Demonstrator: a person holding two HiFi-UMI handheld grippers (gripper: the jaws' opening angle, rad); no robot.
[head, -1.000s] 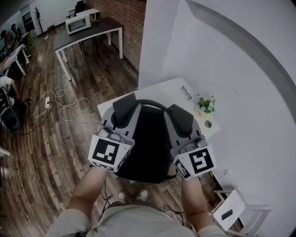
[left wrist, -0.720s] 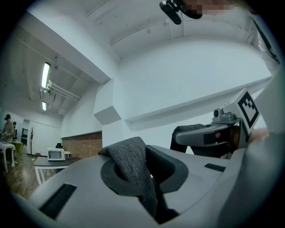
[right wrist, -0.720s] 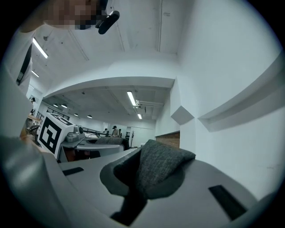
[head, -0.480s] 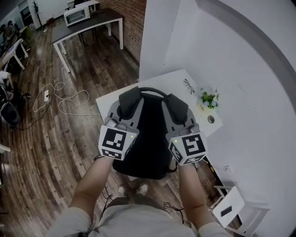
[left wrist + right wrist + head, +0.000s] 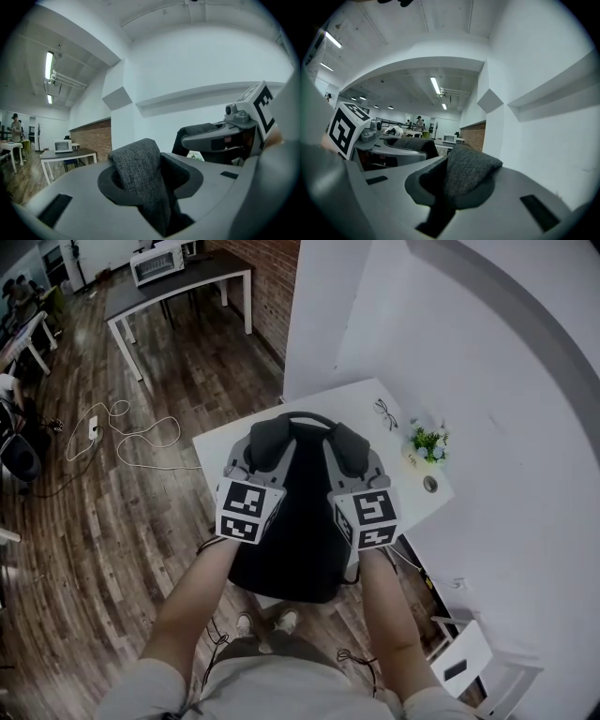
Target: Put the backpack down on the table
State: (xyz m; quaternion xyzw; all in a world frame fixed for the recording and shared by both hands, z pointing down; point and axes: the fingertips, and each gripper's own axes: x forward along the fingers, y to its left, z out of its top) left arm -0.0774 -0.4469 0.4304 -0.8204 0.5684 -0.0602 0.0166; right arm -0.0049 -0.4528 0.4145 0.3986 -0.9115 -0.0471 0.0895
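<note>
A black and grey backpack point(image 5: 281, 540) hangs in front of me, its top over the white table point(image 5: 220, 442) and its bottom past the near edge. My left gripper point(image 5: 247, 471) has the left grey shoulder strap point(image 5: 138, 164) between its jaws. Those jaws have just been opening, and a dark gap shows beside the strap. My right gripper point(image 5: 360, 472) is shut on the right shoulder strap point(image 5: 468, 173), which fills its slot. Both grippers point level, side by side.
On the table's far right lie glasses point(image 5: 382, 413), a small potted plant point(image 5: 427, 442) and a round cup point(image 5: 429, 485). A white wall stands behind it. A dark table with a microwave point(image 5: 164, 263), floor cables point(image 5: 131, 437) and a white chair point(image 5: 469, 662) surround me.
Both grippers and the backpack have sunk and moved away from me, over the white table. The two grippers have come closer together.
</note>
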